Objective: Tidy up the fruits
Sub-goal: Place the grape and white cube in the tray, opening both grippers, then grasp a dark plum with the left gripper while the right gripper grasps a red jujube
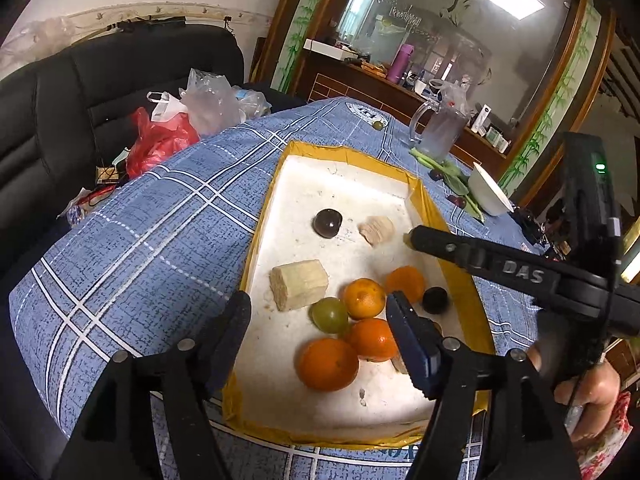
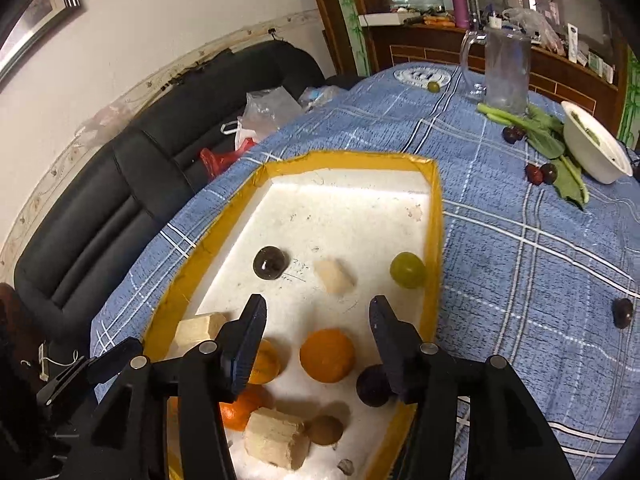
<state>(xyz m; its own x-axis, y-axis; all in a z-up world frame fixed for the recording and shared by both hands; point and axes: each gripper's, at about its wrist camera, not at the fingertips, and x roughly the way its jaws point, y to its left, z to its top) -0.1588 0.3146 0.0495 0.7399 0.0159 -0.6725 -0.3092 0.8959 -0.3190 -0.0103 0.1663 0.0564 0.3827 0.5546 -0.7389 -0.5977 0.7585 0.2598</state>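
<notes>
A white foam tray with a yellow taped rim point(image 1: 308, 148) point(image 2: 348, 156) lies on the blue checked tablecloth. In it are several oranges point(image 1: 327, 364) point(image 2: 327, 355), a green grape point(image 1: 329, 314) point(image 2: 407, 269), dark plums point(image 1: 327, 222) point(image 2: 270, 262) and pale cut chunks point(image 1: 299, 284) point(image 2: 276, 438). My left gripper point(image 1: 318, 320) is open and empty above the near end of the tray. My right gripper point(image 2: 318, 320) is open and empty above the oranges; it also shows in the left wrist view point(image 1: 416, 236), reaching in from the right.
On the cloth past the tray are a glass jug point(image 2: 505, 72), green leaves point(image 2: 552, 136), a white bowl point(image 2: 596, 148), loose dark fruits point(image 2: 540, 173) point(image 2: 622, 312) and a green grape point(image 2: 433, 87). Plastic bags point(image 1: 192, 116) lie on the black sofa point(image 1: 80, 100) at left.
</notes>
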